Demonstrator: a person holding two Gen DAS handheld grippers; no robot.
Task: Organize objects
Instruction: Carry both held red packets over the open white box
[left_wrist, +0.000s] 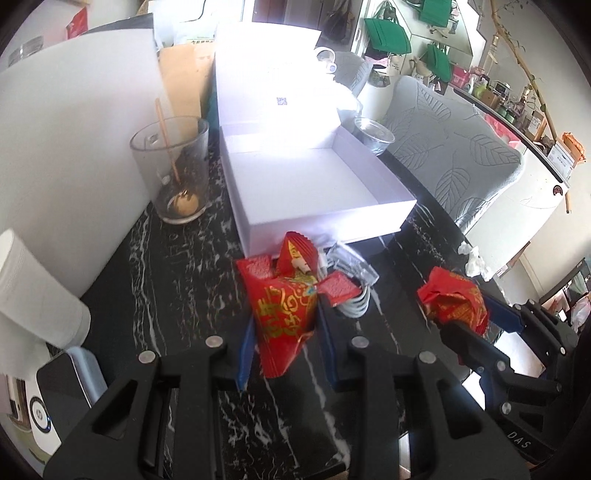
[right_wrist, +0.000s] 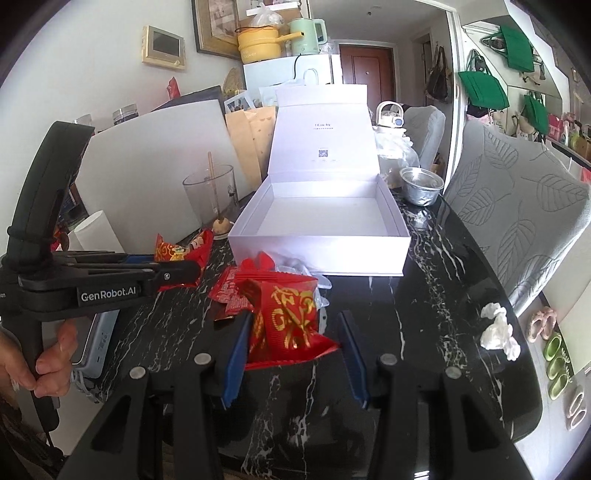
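An open white box (left_wrist: 314, 184) (right_wrist: 317, 236) with its lid raised stands on the black marble table. My left gripper (left_wrist: 284, 325) (right_wrist: 177, 273) is shut on a red and gold packet (left_wrist: 282, 314) (right_wrist: 181, 254), held just in front of the box. My right gripper (right_wrist: 295, 343) (left_wrist: 469, 325) straddles a second red packet (right_wrist: 291, 317) (left_wrist: 454, 302); its blue fingers (right_wrist: 236, 354) stand apart from the packet's right side. Small red sachets (right_wrist: 232, 291) (left_wrist: 338, 286) and a white cable in clear wrap (left_wrist: 354, 273) lie by the box front.
A glass with a wooden stick (left_wrist: 177, 173) (right_wrist: 214, 195) stands left of the box, a metal bowl (right_wrist: 421, 184) (left_wrist: 375, 134) at its far right. Crumpled tissue (right_wrist: 498, 330) lies near the right table edge. A phone (left_wrist: 66, 384) and paper roll (left_wrist: 33, 291) sit left. Grey chairs (right_wrist: 524, 206) stand right.
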